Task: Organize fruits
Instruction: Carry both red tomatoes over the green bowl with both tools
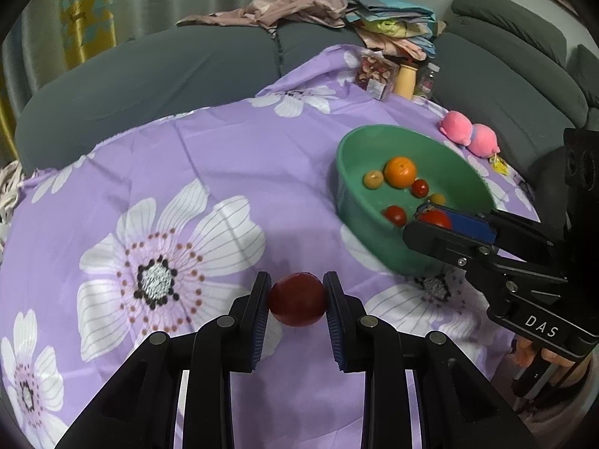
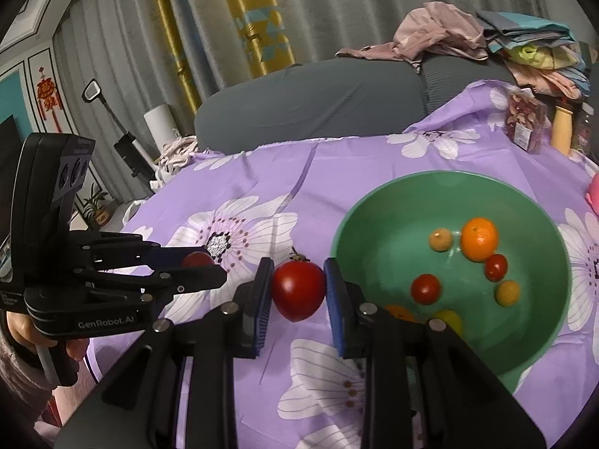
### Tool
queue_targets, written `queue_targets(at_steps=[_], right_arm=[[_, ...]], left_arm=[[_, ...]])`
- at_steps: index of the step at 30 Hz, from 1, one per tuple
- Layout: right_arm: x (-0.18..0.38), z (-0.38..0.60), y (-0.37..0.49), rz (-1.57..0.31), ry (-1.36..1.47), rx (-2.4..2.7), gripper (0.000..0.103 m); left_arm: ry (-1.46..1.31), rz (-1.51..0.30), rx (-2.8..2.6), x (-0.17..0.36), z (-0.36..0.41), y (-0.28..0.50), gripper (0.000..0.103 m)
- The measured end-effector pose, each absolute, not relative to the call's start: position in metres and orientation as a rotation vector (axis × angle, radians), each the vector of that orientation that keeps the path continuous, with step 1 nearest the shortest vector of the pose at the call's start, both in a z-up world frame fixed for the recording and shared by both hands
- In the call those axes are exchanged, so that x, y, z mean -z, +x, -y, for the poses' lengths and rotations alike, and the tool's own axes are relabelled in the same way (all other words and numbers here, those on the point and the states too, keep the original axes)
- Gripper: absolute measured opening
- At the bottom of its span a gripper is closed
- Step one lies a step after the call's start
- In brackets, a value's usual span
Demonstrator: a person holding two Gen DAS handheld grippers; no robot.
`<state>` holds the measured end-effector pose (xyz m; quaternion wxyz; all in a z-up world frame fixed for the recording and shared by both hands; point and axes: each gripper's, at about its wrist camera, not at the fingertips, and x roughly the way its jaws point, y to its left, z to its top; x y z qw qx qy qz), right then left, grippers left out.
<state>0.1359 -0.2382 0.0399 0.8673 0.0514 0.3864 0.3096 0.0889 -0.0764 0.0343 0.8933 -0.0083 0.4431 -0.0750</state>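
My left gripper (image 1: 297,299) is shut on a dark red tomato (image 1: 297,301) above the purple flowered cloth (image 1: 209,172); it also shows in the right wrist view (image 2: 198,262). My right gripper (image 2: 297,292) is shut on a red tomato (image 2: 298,289) with a stem, just left of the green bowl (image 2: 378,202); it also shows in the left wrist view (image 1: 430,220) at the bowl's near rim (image 1: 368,247). The bowl holds an orange (image 2: 479,238), small red tomatoes (image 2: 425,289) and small yellow fruits (image 2: 507,292).
A grey sofa (image 1: 157,82) with piled clothes (image 1: 299,3) runs behind the table. Jars and a snack packet (image 1: 376,75) stand at the table's far edge. A pink plush toy (image 1: 470,133) lies beyond the bowl.
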Motion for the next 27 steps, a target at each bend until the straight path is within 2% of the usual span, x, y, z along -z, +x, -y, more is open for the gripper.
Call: queue_targets(at_steps=[27], right_arm=[[-0.033,0.294,0.154,-0.796,0.151,-0.466,0.028]], left_arm=[[0.072,-0.888,0.250,-0.043,0.145,0.138,0.029]])
